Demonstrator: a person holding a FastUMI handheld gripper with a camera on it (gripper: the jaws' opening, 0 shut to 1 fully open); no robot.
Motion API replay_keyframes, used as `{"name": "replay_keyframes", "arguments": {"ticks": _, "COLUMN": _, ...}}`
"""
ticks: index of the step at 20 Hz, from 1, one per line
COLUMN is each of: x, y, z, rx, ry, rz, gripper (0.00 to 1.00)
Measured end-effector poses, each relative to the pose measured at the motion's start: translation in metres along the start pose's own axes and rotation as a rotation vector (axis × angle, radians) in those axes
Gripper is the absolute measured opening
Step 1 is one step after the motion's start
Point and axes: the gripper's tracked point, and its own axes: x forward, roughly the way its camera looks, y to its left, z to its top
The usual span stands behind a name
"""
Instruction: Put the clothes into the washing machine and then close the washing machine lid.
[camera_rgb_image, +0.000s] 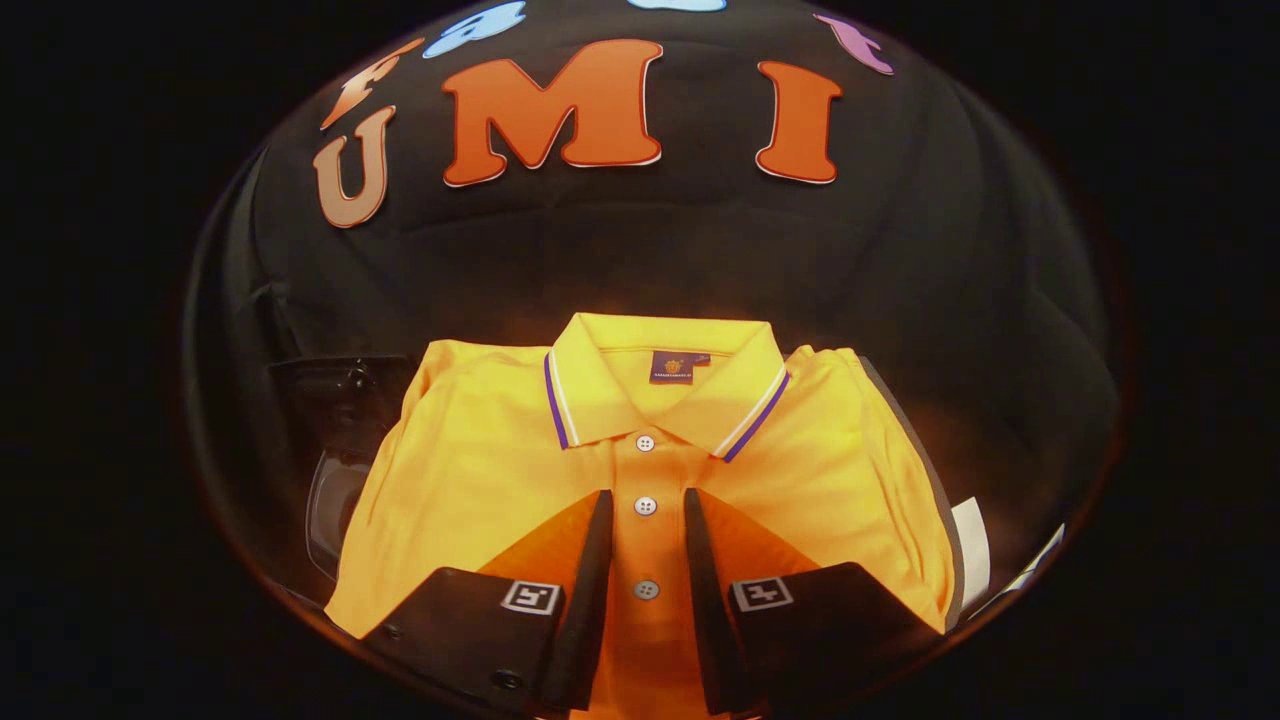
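1. the gripper (648, 520) points forward and down over a folded yellow polo shirt (480, 480), fingers (598, 560) parted a little, nothing between them but the button placket (645, 505).
2. the fingertips sit just above the shirt's chest; whether they touch the cloth is hard to tell.
3. the shirt lies flat, collar (665, 385) at the far side.
4. left of the shirt, a dark object (340, 420), possibly the washing machine.
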Motion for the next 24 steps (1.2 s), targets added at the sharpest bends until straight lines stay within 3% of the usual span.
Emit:
{"name": "replay_keyframes", "arguments": {"ticks": 1, "x": 0.000, "y": 0.000, "z": 0.000, "rx": 0.006, "ry": 0.012, "rz": -0.002, "gripper": 0.48}}
{"name": "replay_keyframes", "arguments": {"ticks": 4, "x": 0.001, "y": 0.007, "z": 0.001, "rx": 0.027, "ry": 0.026, "rz": 0.011, "gripper": 0.29}}
{"name": "replay_keyframes", "arguments": {"ticks": 8, "x": -0.001, "y": 0.007, "z": 0.003, "rx": 0.054, "ry": 0.048, "rz": 0.031, "gripper": 0.27}}
{"name": "replay_keyframes", "arguments": {"ticks": 9, "x": -0.001, "y": 0.007, "z": 0.004, "rx": 0.058, "ry": 0.039, "rz": 0.041, "gripper": 0.12}}
{"name": "replay_keyframes", "arguments": {"ticks": 15, "x": -0.008, "y": 0.007, "z": 0.009, "rx": 0.104, "ry": -0.030, "rz": 0.105, "gripper": 0.12}}
{"name": "replay_keyframes", "arguments": {"ticks": 24, "x": -0.058, "y": 0.020, "z": 0.041, "rx": 0.250, "ry": -0.166, "rz": 0.334, "gripper": 0.11}}
